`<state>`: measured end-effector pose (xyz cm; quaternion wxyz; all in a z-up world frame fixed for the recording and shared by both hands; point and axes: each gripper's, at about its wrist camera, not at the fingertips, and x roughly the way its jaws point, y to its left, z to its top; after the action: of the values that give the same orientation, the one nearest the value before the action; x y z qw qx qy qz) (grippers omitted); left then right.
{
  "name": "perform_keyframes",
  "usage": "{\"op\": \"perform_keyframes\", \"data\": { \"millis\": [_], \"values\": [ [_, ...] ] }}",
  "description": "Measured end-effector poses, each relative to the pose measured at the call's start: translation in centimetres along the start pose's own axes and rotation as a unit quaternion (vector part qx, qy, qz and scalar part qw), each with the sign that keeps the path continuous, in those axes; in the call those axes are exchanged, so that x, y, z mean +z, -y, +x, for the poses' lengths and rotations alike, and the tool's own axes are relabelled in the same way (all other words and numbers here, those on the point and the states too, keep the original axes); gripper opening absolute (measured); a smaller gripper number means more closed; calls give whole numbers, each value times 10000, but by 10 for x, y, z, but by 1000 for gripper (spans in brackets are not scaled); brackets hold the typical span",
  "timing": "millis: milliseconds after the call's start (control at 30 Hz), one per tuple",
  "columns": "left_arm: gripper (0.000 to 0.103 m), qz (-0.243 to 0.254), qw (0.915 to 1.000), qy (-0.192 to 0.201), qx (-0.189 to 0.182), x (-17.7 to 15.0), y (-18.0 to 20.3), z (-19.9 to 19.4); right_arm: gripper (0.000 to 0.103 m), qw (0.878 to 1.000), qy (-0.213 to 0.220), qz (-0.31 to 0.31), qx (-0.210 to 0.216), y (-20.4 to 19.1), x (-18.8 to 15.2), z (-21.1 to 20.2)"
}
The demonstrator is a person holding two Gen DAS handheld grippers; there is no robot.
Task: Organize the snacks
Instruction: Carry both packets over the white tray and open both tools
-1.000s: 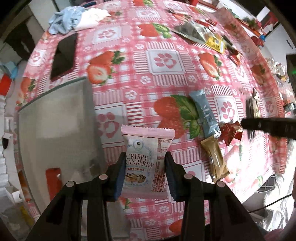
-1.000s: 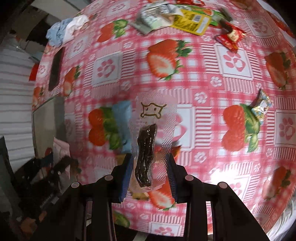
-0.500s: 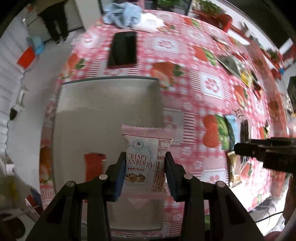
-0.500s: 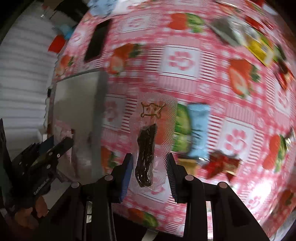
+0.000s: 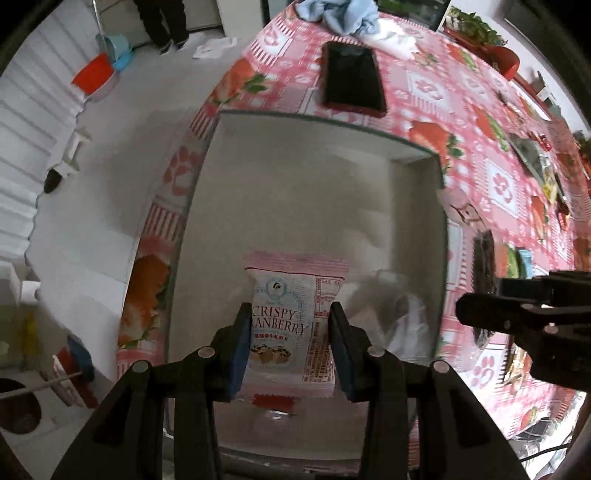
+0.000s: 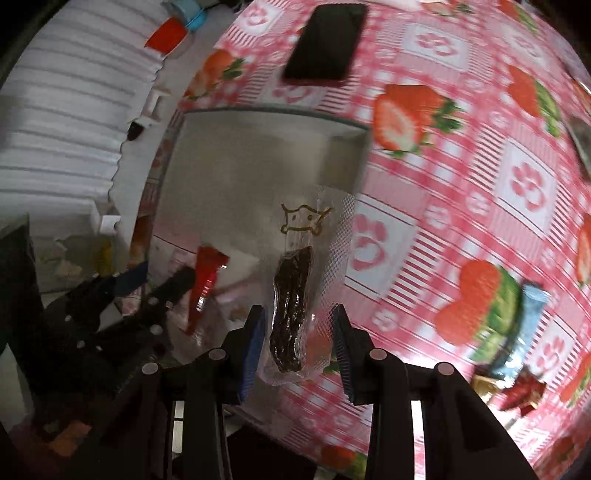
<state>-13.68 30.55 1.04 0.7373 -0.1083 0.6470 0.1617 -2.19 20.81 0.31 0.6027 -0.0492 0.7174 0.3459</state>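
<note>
Cranberry packet (image 5: 291, 325) bottom hidden between left fingers (image 5: 240, 354); box (image 5: 295, 122) blurred.

1. The box (image 5: 258, 177) sits at the table's (image 5: 424, 85) edge.
2. Behind it lies a phone (image 5: 352, 81) (flat on the cloth).
3. A red packet (image 6: 205, 280) lies in the box.

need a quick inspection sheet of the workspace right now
surface: strawberry tablecloth, grey bin at its edge
job's things: cranberry packet; clear jerky packet; red packet in bin; loose snacks
clutter: phone, blue cloth
grippers: left hand-held gripper shut on cranberry packet over bin; right hand-held gripper shut on jerky packet
cables: nothing seen
surroundings: person's legs, white floor
</note>
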Motion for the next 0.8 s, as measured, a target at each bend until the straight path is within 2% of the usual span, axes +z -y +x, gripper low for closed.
{"op": "perform_keyframes", "data": {
  "millis": [200, 267, 333, 400, 433, 600, 633, 667, 800],
  "values": [
    [45, 31, 9998, -168, 67, -3, -5, 11, 38, 9997, -191, -113, -43, -16, 11, 22],
    [48, 75, 9997, -210, 100, -4, -5, 13, 40, 9996, -261, -109, -97, -19, 11, 28],
    [64, 94, 9996, -215, 123, -6, -4, 14, 47, 9995, -281, -84, -112, -20, 11, 31],
    [73, 93, 9996, -194, 159, -7, -3, 13, 66, 9994, -289, -43, -159, -17, 9, 31],
    [74, 99, 9996, -193, 163, -7, -3, 13, 81, 9995, -261, -4, -180, -14, 7, 29],
    [76, 253, 9994, -209, 147, -5, 11, 8, 83, 9992, -126, 264, -279, 12, -3, 11],
    [76, 318, 9992, -194, 131, -4, 16, 5, 90, 9988, -103, 362, -314, 20, -7, 7],
    [76, 366, 9991, -179, 110, -3, 21, 4, 103, 9982, -82, 467, -354, 29, -11, 4],
    [77, 621, 9980, -96, -15, 1, 47, -6, 103, 9943, 17, 971, -430, 67, -35, -9]
  ]
}}
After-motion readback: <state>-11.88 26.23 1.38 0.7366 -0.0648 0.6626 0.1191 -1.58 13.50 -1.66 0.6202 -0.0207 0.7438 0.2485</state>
